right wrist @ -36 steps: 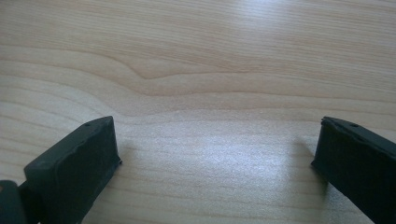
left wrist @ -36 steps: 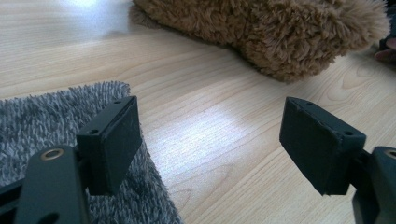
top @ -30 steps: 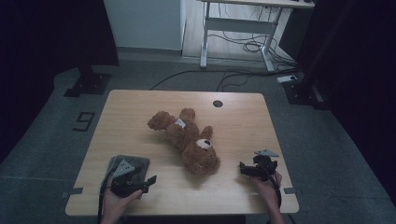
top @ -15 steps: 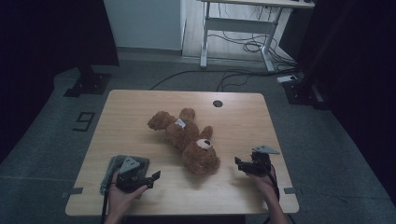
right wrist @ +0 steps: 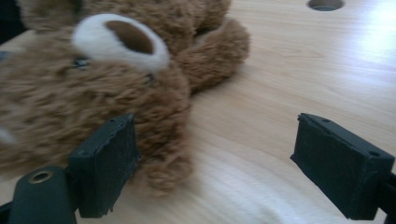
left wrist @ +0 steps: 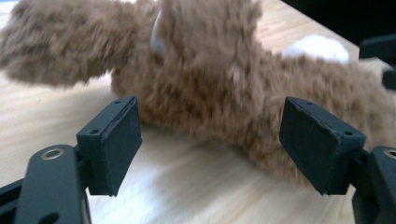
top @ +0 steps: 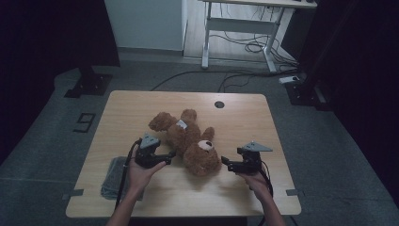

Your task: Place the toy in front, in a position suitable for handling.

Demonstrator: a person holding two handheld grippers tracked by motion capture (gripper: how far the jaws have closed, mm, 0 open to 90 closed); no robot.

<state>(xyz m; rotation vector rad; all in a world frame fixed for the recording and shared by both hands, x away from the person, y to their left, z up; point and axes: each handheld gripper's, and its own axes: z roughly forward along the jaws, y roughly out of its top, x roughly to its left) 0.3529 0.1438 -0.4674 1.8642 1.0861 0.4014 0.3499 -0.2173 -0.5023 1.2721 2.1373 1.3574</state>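
Both grippers (top: pixel 170 154) (top: pixel 225 163) now nearer the teddy bear (top: pixel 188 139).

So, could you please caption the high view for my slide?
Two hand-held grippers, left and right, open on either side of a teddy bear on a wooden table.

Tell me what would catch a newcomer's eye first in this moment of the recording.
A brown teddy bear lies on its back in the middle of the wooden table, head toward the person. The left claw and the right claw flank it, both open and pointing inward at the bear. A folded grey cloth sits near the table's front left edge.
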